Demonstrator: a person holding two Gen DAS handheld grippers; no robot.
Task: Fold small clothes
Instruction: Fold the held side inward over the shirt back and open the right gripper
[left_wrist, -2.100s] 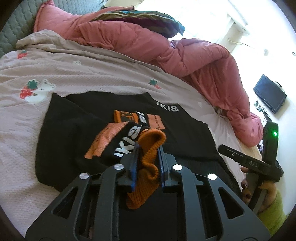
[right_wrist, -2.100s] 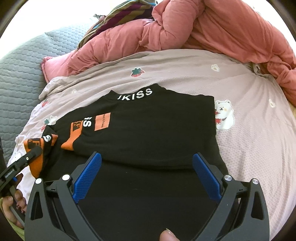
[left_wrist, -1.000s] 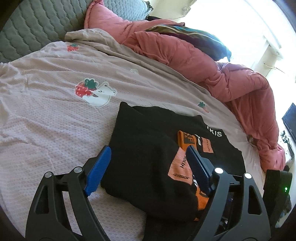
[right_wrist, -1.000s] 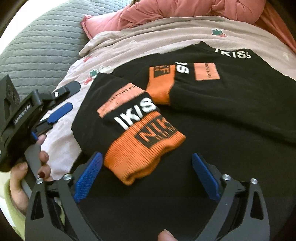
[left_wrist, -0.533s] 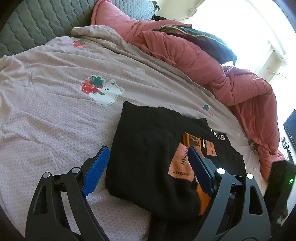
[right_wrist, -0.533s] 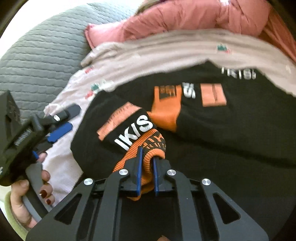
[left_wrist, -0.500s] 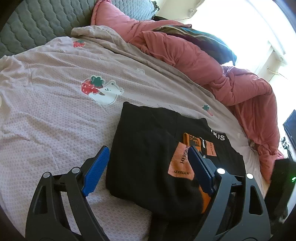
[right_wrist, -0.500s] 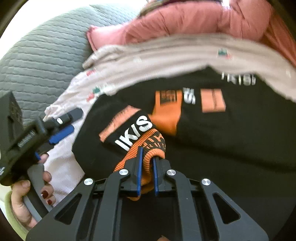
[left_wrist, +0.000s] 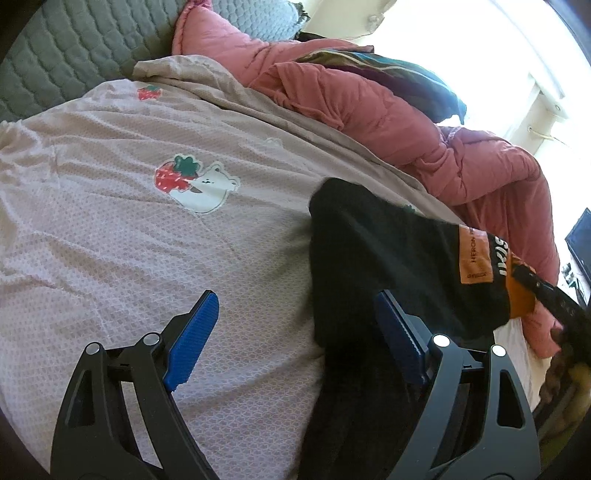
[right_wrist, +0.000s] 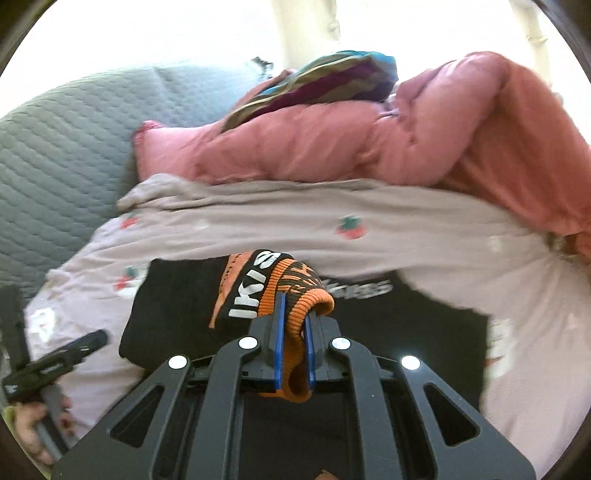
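On the bed, the black sweater (right_wrist: 406, 325) is lying on the pale pink sheet (left_wrist: 110, 229), and I am holding its orange cuff (right_wrist: 295, 314) up off it. My right claw (right_wrist: 293, 354) is clenched tight on that cuff, with the sleeve hanging from it. My left claw (left_wrist: 291, 339) is standing wide and is holding nothing. It is hanging over the left edge of the sweater, one blue pad over bare sheet and one over black cloth.

There is lots of free sheet on the left side of the sweater, out to the grey quilted headboard (left_wrist: 55, 55). At the far side, the pink quilt (right_wrist: 369, 144) is piled up near the sweater's top edge, with a striped cloth (right_wrist: 325, 81) on it.

I am reading white letters "IKIS" on the sleeve band by the cuff. An orange patch (left_wrist: 474, 254) on the sleeve is showing small words, and I am making out "HERON". More white letters near the collar are too blurred to read.
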